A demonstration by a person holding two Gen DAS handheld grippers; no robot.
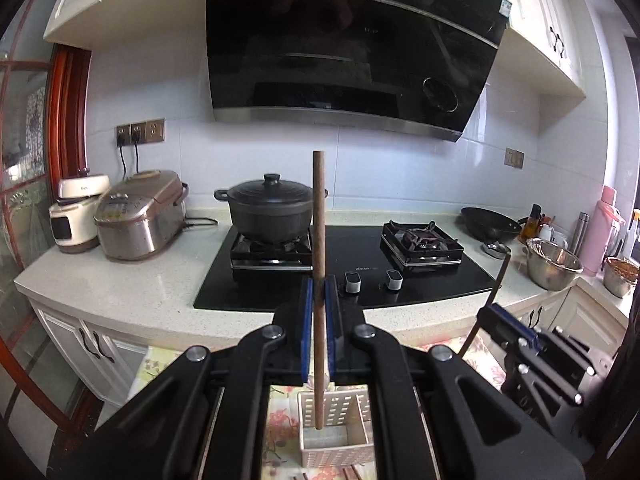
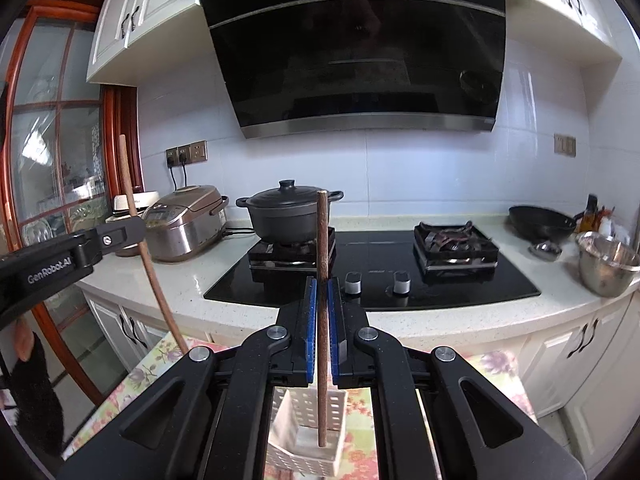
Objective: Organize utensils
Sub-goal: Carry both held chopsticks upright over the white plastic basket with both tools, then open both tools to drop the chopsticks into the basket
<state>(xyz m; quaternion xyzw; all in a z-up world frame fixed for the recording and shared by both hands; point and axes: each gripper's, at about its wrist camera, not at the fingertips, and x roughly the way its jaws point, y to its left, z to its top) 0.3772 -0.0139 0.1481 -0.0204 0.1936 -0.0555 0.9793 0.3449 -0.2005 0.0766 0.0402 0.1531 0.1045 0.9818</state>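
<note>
The left gripper (image 1: 319, 296) is clamped on a brown wooden chopstick (image 1: 319, 240), held nearly upright between the blue pads (image 1: 307, 320). Its lower tip hangs directly over the open mouth of the white perforated utensil holder (image 1: 334, 450), which stands on a floral cloth (image 1: 156, 364) in front of the counter (image 1: 132, 288). The right gripper (image 2: 322, 304) is likewise closed on a second chopstick (image 2: 322, 248), also close to vertical, tip at the same holder (image 2: 306, 440); whether either tip is inside yet I cannot tell. Both sticks' long axes point straight down into the holder, so the drop looks like a short descent then release, neither arm clearly nearer.
</note>
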